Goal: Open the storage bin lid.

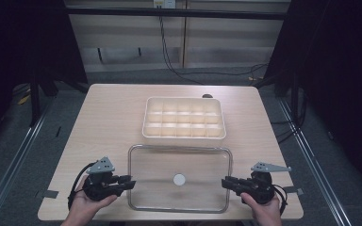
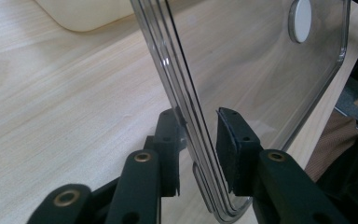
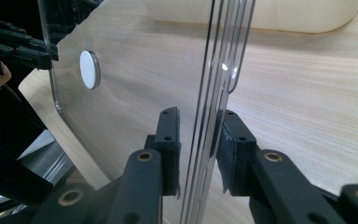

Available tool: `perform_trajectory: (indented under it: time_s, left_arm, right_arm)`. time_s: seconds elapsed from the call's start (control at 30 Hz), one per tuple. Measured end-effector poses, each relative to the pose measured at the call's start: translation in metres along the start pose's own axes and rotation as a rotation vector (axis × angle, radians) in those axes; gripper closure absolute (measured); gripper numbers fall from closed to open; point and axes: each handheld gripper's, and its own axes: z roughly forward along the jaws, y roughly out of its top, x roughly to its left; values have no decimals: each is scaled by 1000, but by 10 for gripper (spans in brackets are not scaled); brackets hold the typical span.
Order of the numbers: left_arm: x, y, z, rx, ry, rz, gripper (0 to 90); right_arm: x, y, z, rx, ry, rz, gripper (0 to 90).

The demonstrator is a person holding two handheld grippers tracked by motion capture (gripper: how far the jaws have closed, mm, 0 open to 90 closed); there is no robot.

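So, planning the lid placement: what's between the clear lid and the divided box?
A narrow strip of bare table, nothing else; the high view shows clear lid and divided box apart.

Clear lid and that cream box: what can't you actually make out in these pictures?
- Cream box, high view: glare washes out its compartments, so any contents cannot be told.
- Dark thing behind the box, high view: mostly hidden by the box's far wall and too small to name.
- Clear lid, left claw view: its far end runs past the top edge.
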Motion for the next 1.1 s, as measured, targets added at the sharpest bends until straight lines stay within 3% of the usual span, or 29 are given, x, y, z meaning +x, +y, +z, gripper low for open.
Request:
perform_trajectory:
  time_s: [0.63,1.1]
  left_arm:
    - [11,3,15,18,-39,-25,638]
    - [14,6,23,36,-24,-41,579]
  right_arm:
    - [-9,9,9,-12,-29,-5,684]
    - [-12,8,18,5,-42,-1,657]
